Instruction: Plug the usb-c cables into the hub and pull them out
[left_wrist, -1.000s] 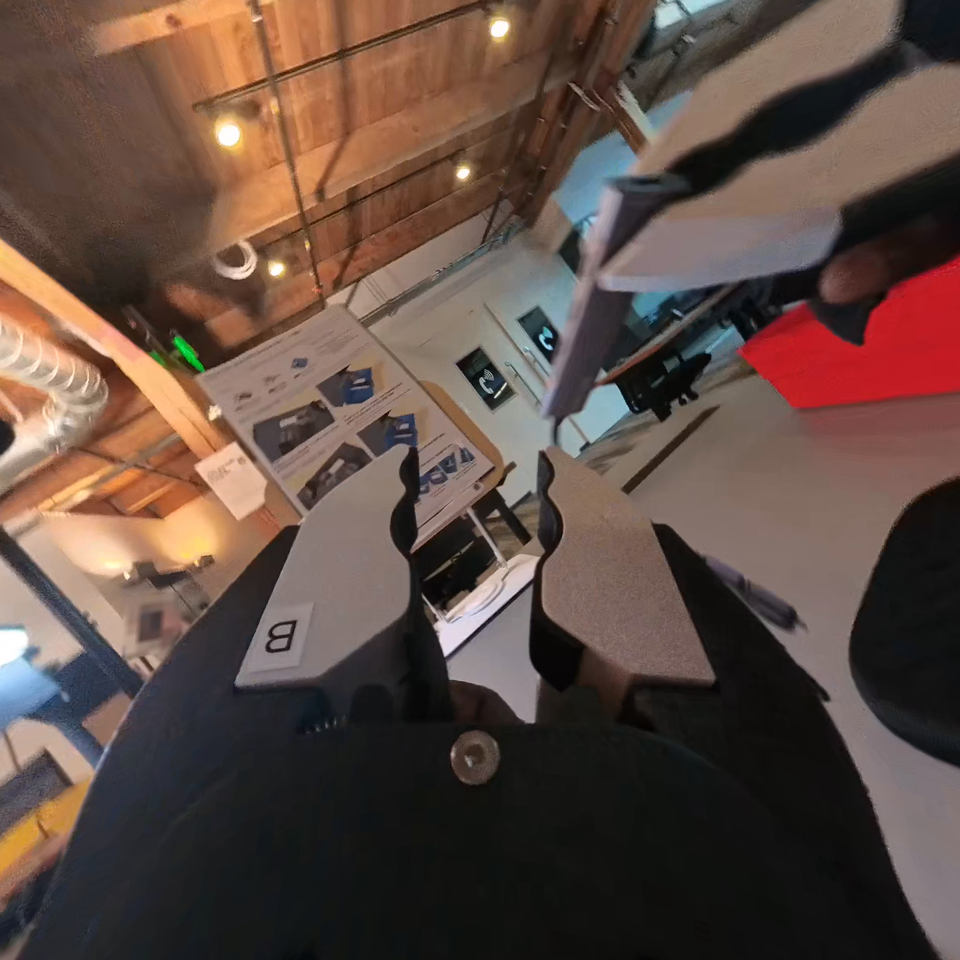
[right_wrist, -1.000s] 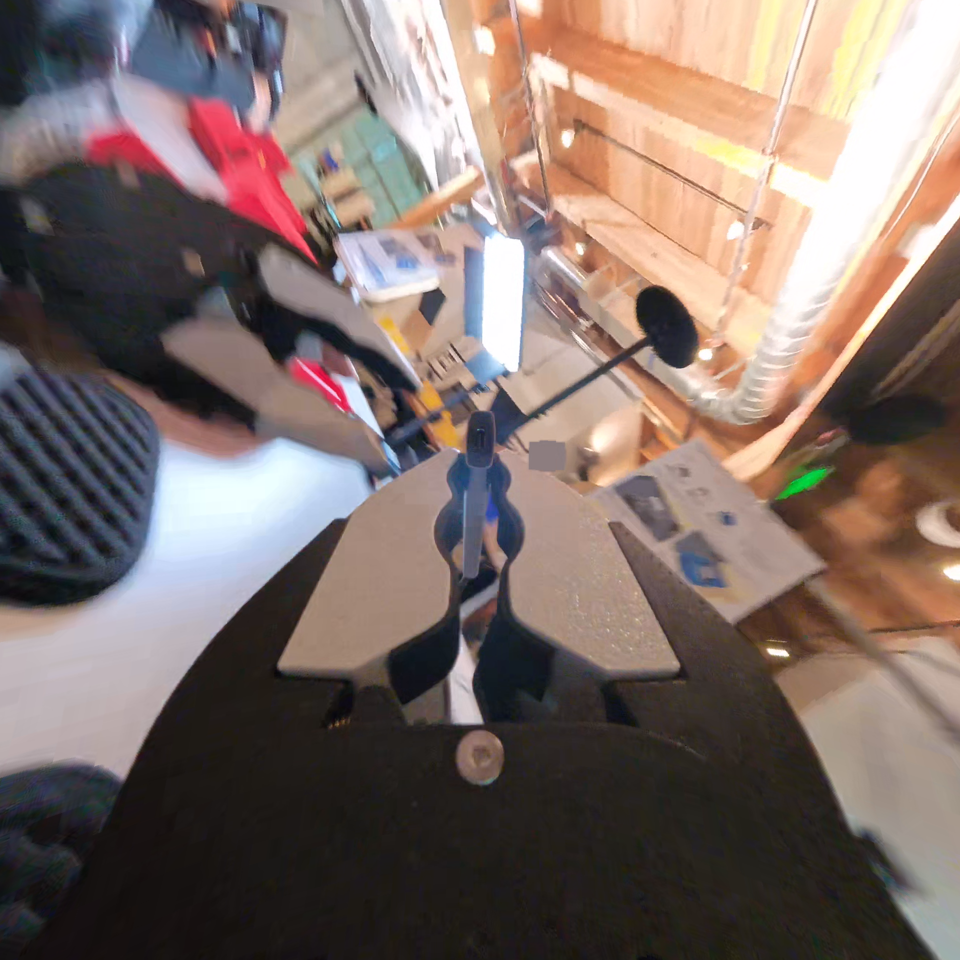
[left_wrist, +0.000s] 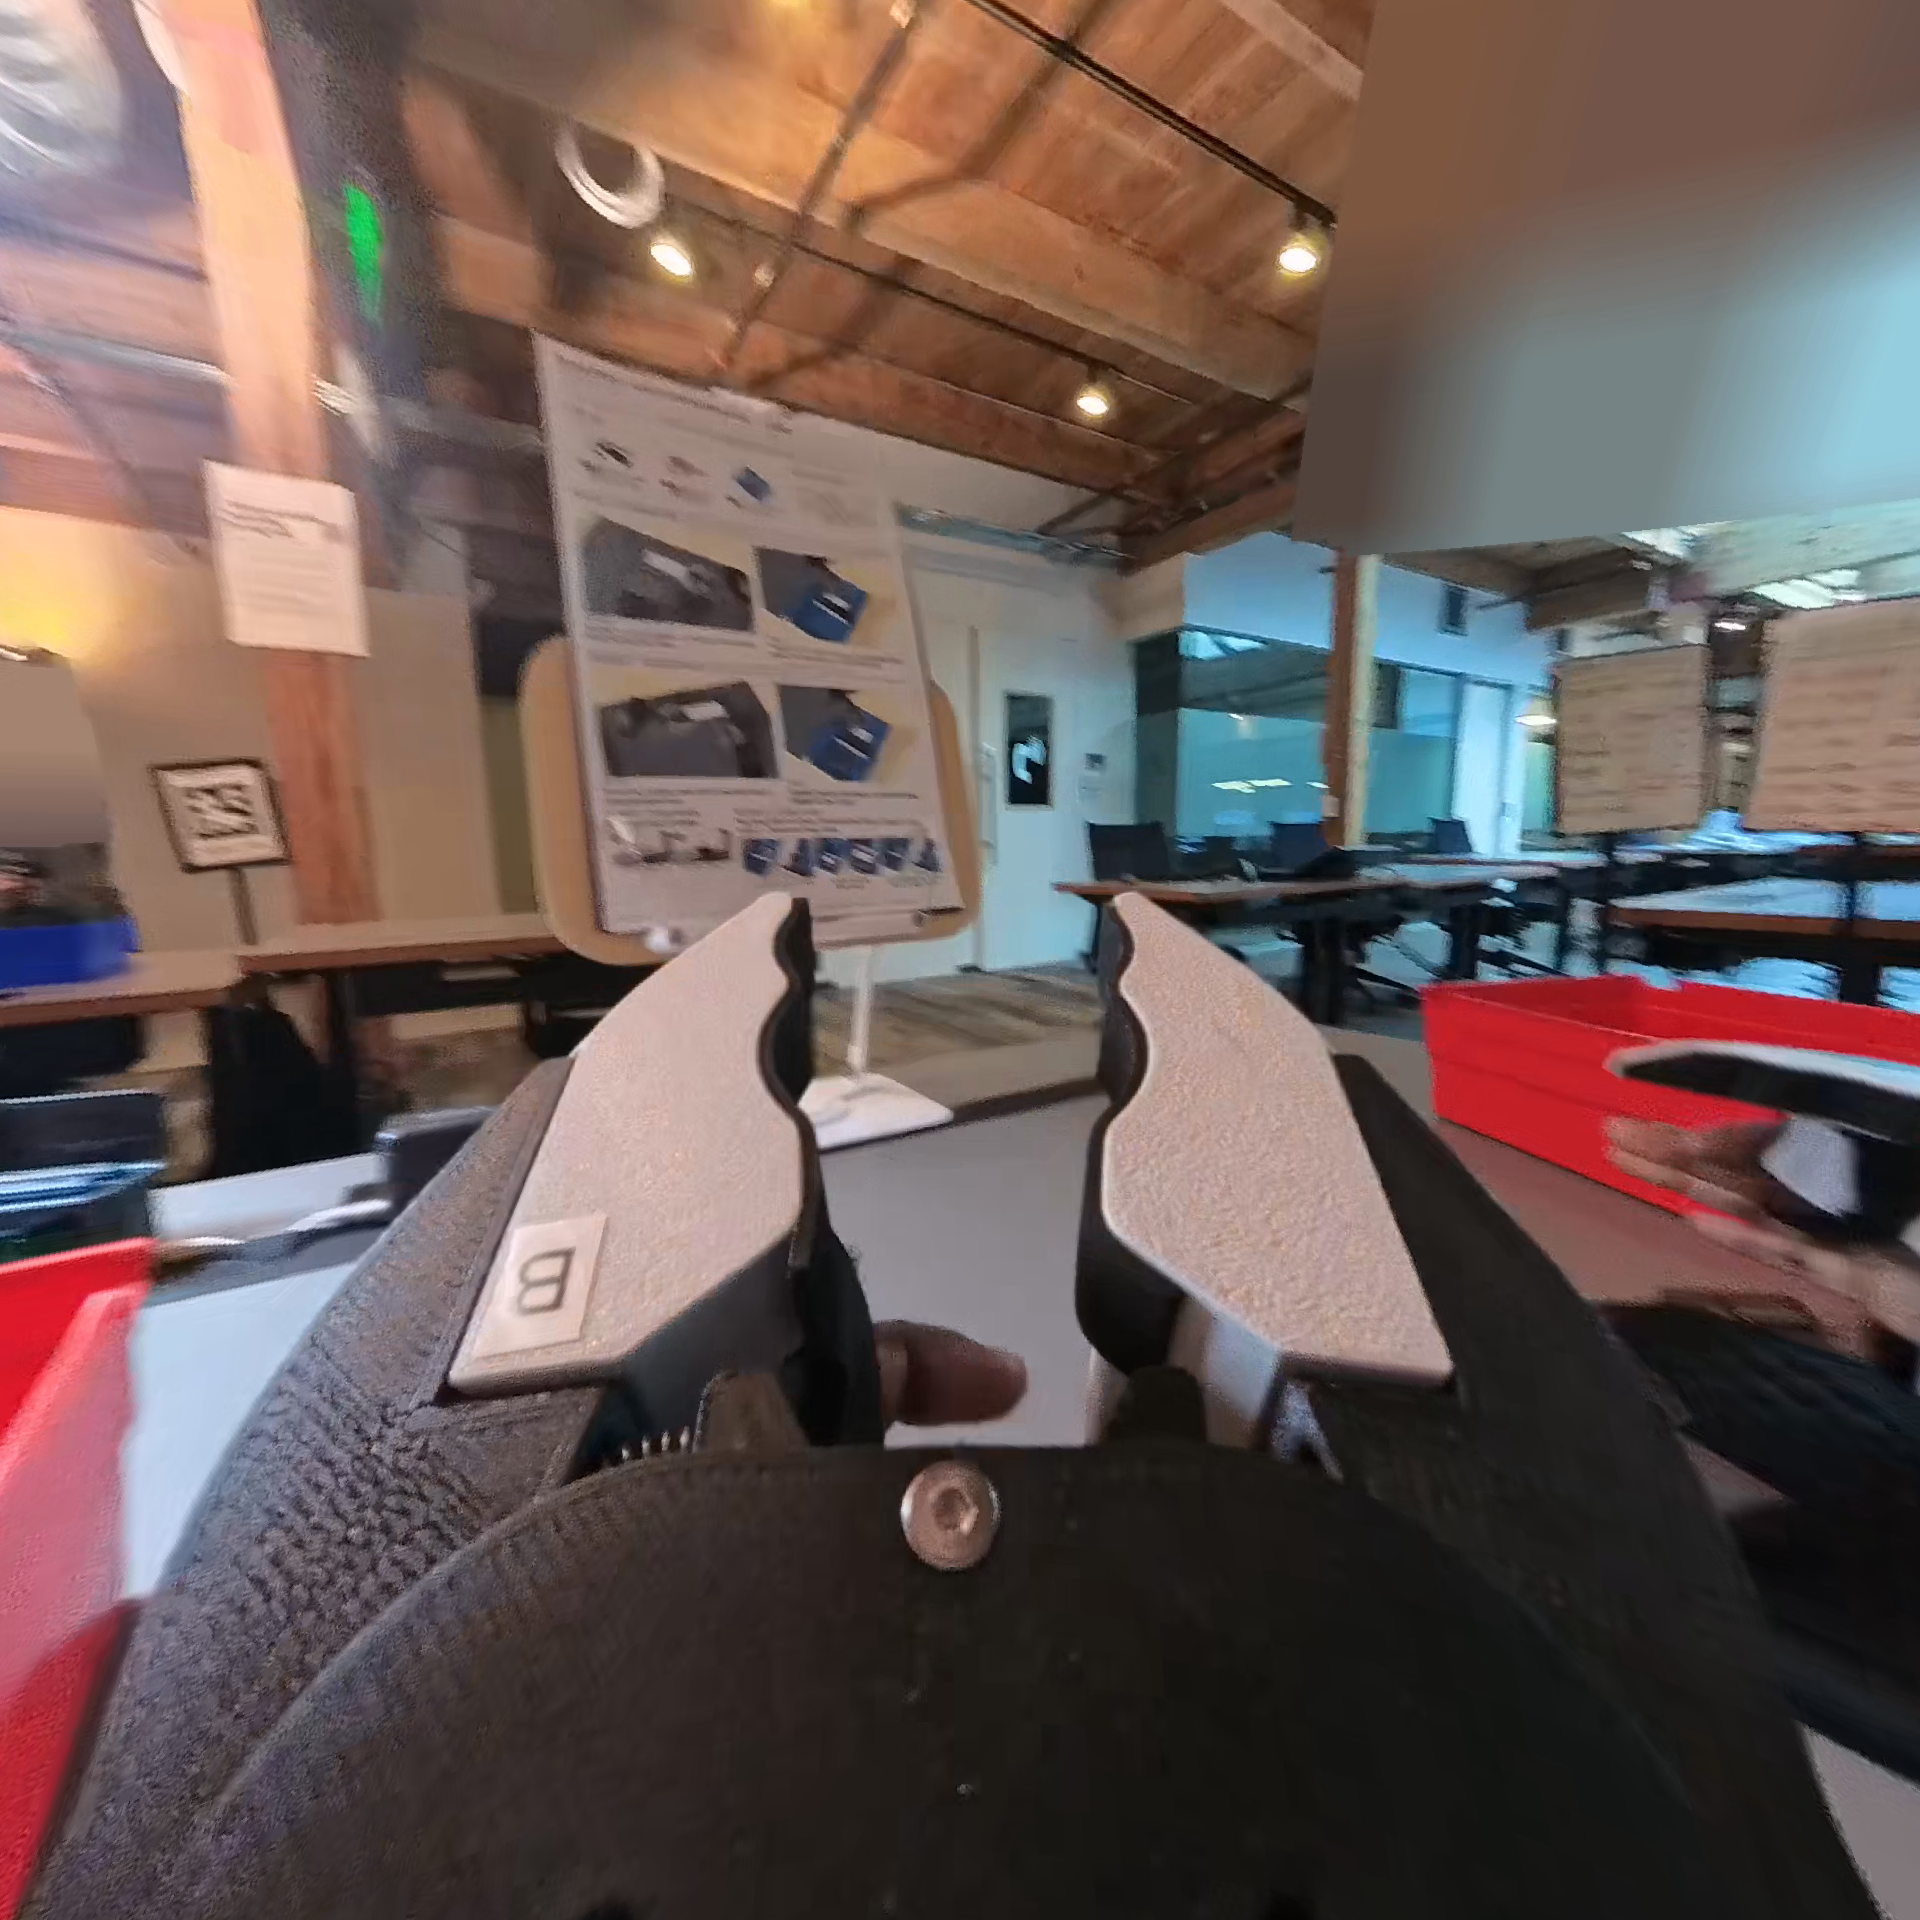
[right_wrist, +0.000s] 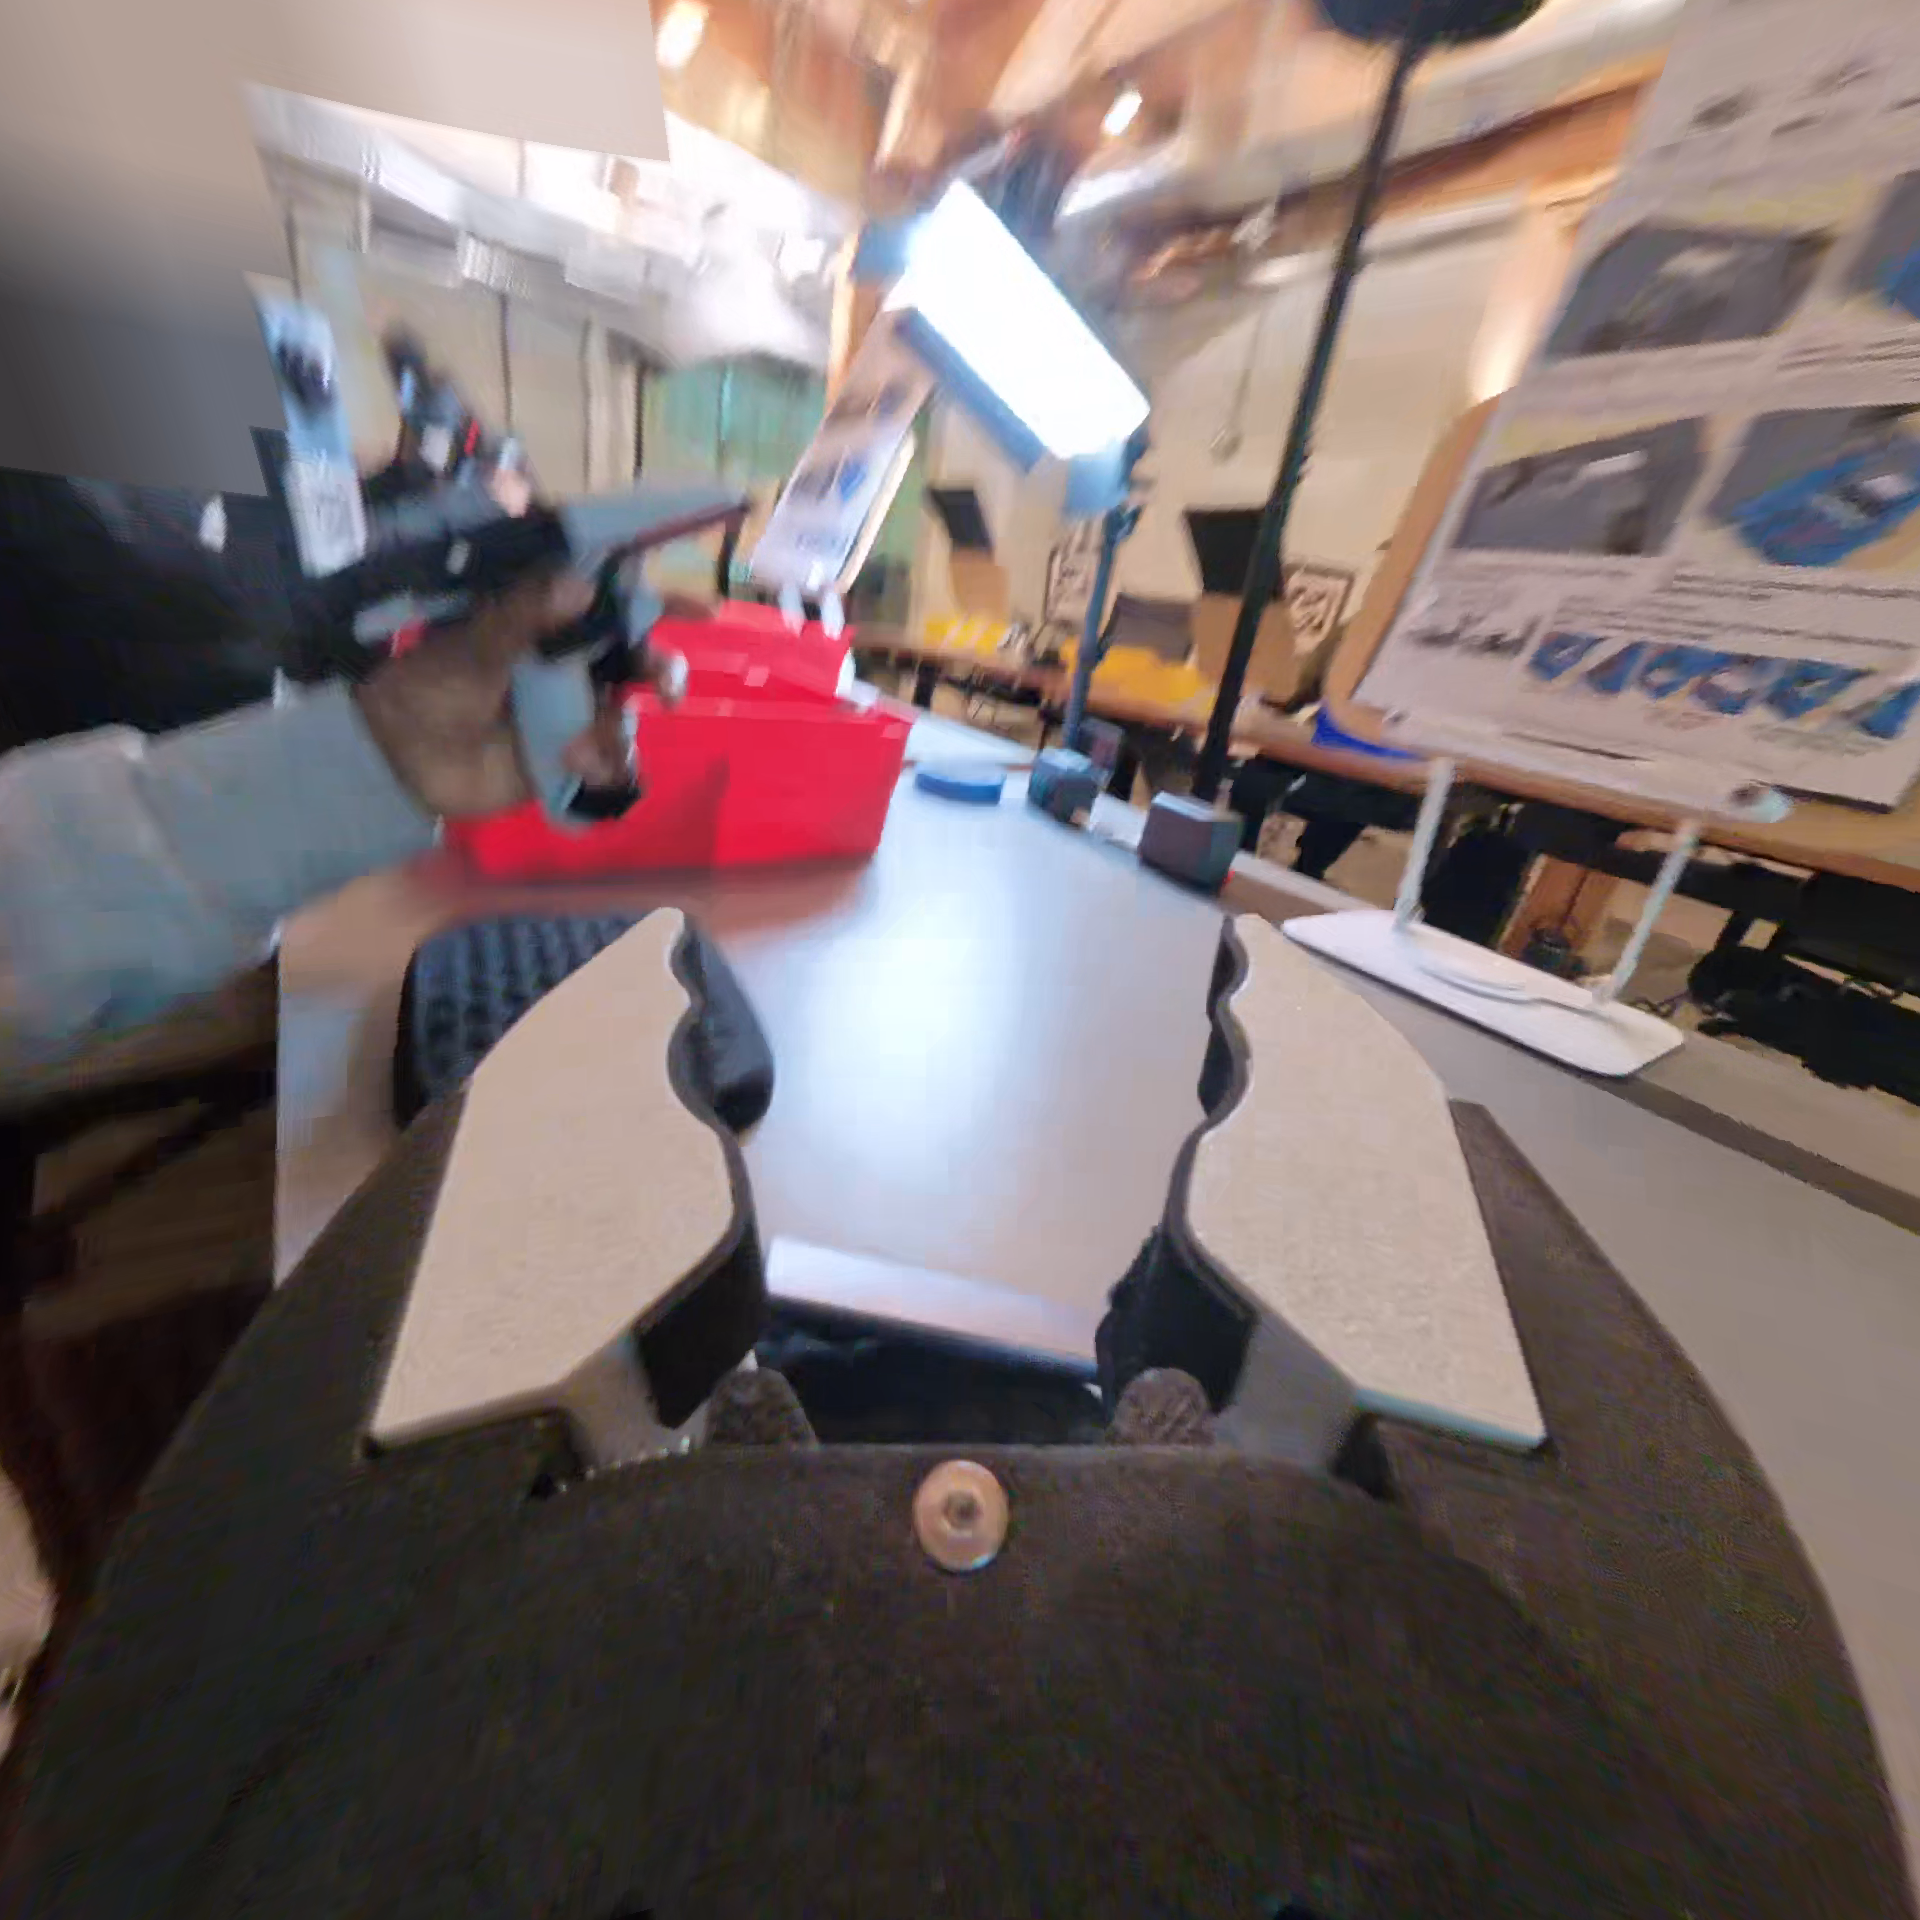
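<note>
Although the task turns on cables and a hub, we find neither of them in either view, so we cannot say where they lie. Our left gripper (left_wrist: 956, 935) has its fingers spread wide with nothing between them. It points level across the grey bench (left_wrist: 966, 1195) toward a poster stand (left_wrist: 748, 665) at the far edge. Our right gripper (right_wrist: 951, 961) is likewise wide open and empty, looking along the bench.

In the left wrist view, a red bin (left_wrist: 1662, 1049) sits toward the right side of the bench, with the blurred right gripper in front of it. Another red bin (left_wrist: 52, 1403) shows at the left edge. In the right wrist view, the left gripper hangs above the bench to the left, blurred, in front of a red bin (right_wrist: 790, 779). A black ribbed pad (right_wrist: 499, 987) lies near the front-left, just behind our left finger. Two small dark blocks (right_wrist: 1190, 836) and a blue disc (right_wrist: 961, 779) sit farther along the bench, beside a lamp stand (right_wrist: 1309, 416).

We judge that no plugging or pulling is under way, since both grippers are empty and raised. Whether the cycle is finished or not yet begun, we cannot tell from these views. What remains, if anything, calls for finding the cables and the hub first.
</note>
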